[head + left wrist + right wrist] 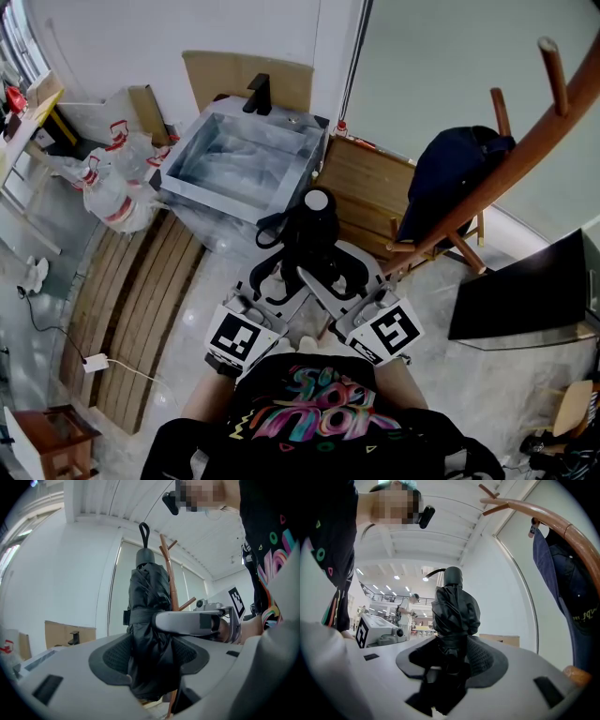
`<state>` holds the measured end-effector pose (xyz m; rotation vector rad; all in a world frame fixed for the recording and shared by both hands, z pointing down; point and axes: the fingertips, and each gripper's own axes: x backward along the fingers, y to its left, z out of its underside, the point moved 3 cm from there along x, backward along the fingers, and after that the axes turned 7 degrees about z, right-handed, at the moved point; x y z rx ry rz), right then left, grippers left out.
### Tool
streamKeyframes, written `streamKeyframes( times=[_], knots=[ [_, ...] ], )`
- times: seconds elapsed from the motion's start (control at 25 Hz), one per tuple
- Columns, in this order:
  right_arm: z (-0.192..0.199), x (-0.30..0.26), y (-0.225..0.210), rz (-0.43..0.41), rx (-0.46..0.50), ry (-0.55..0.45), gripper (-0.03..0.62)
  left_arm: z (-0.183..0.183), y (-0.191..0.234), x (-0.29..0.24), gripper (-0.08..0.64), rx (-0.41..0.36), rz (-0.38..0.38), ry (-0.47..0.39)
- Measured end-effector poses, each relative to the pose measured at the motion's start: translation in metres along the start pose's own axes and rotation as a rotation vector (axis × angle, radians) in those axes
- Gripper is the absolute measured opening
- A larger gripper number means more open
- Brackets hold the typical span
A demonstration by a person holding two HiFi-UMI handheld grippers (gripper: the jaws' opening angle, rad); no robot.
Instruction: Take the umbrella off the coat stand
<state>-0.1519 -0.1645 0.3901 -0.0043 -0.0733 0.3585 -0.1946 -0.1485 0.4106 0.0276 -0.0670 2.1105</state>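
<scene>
Nearby, person (309,422): black shirt with a bright print, a gripper in each hand, both held level in front of the chest.
left gripper (150,663): jaws clamped on the umbrella's folded cloth, with a pad pressing in from each side.
right gripper (450,660): jaws likewise pinching the umbrella, reaching in from the opposite side; one of its jaws crosses in front of the cloth in the left gripper view.
umbrella (309,234): black, folded and strapped shut, upright between the two grippers with its round cap on top and a loop (143,529) above that. It is off the pegs, held near the stand and to its left in the head view.
stand (525,150): curved wooden pole with pegs, its feet on the floor to the right of the umbrella.
jacket (450,178): dark blue, hanging on the stand.
basin (187,159): metal, wrapped in clear film, beyond the umbrella, with a black tap (260,94) at its far edge.
planks (141,300): wooden, lying on the floor left of the person.
bottles (112,183): large and clear with red labels, just left of the basin.
</scene>
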Motion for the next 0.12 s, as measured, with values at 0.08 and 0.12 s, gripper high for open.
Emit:
streamKeyframes(
  times=[0.08,0.12],
  knots=[
    [-0.0002,-0.0012,-0.0012,0.0,0.001,-0.003,0.212,-0.0005,0.0015,-0.0009,0.262,-0.002,-0.002,-0.004],
    [-0.0002,-0.0018,-0.0018,0.0,0.001,-0.005,0.212,-0.0006,0.0022,-0.0014,0.262,-0.003,-0.003,-0.005]
  ],
)
